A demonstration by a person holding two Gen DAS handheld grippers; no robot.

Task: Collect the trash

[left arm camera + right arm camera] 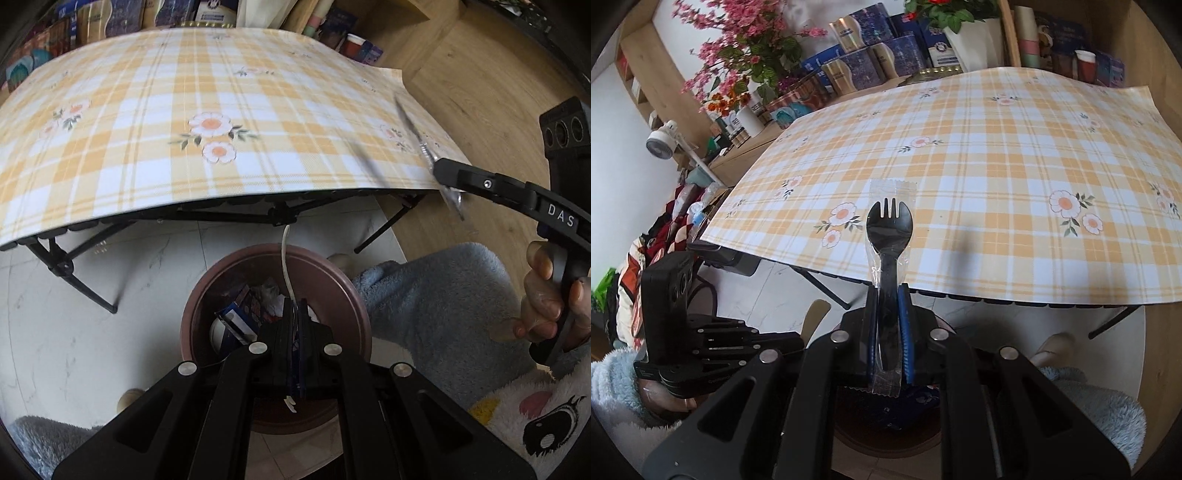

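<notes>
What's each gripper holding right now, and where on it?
Right gripper: the wrapped black spork, pinched at its handle, head up. Left gripper: a thin white strip, clamped near its lower end, above the trash bin.

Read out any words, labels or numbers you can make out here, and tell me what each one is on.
"DAS": white letters on the right gripper, on its black body.
Boxes and tins behind the table: print too small to read.
Wrappers in the bin: print too blurred to read.

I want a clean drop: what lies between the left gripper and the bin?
Only a thin white strip, pinched in the left gripper, hangs above the bin; left wrist view.
</notes>
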